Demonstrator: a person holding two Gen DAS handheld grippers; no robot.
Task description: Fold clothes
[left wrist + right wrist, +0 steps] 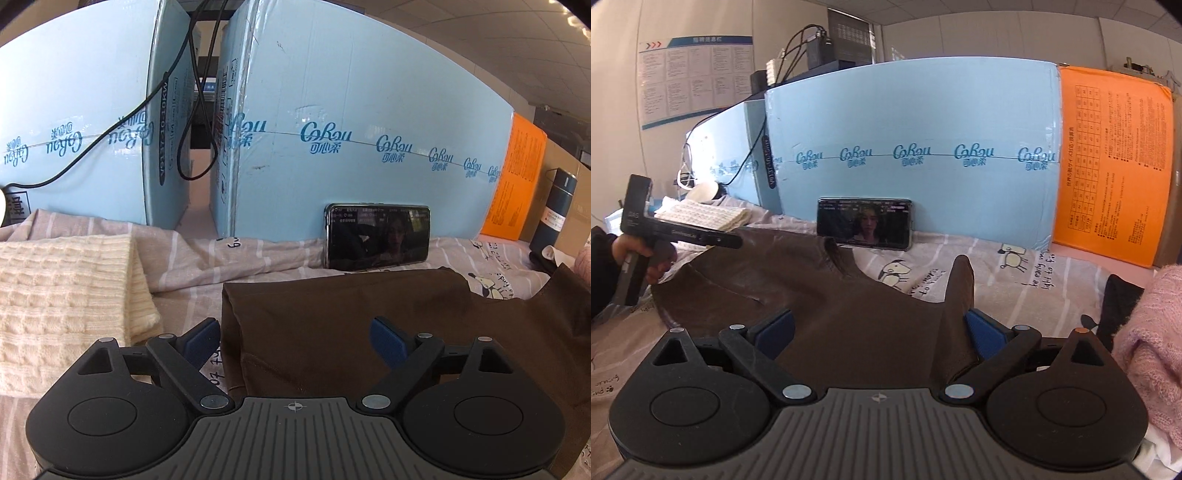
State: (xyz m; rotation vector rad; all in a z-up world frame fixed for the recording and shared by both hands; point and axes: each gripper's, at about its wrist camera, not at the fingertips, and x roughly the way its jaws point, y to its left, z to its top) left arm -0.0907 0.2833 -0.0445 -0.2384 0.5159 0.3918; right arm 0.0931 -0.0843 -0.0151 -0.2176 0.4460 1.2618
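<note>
Left wrist: one brown garment (pixel 369 332), one cream knit (pixel 66 295), two blue boxes (pixel 369 92).

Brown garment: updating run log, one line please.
brown garment spread on bed | left gripper open | right gripper open | nothing held

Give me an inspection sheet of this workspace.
Surface: striped bedsheet with cartoon prints, rumpled.
Job's things: brown garment spread out; cream knit folded at left; pink knit at right.
Clutter: phone propped against blue boxes; dark flask.
Tongs: left tongs open over the brown garment; right tongs open over it too, gripping nothing.
Cables: black cable looping between the boxes.
Surroundings: orange box, wall chart.
</note>
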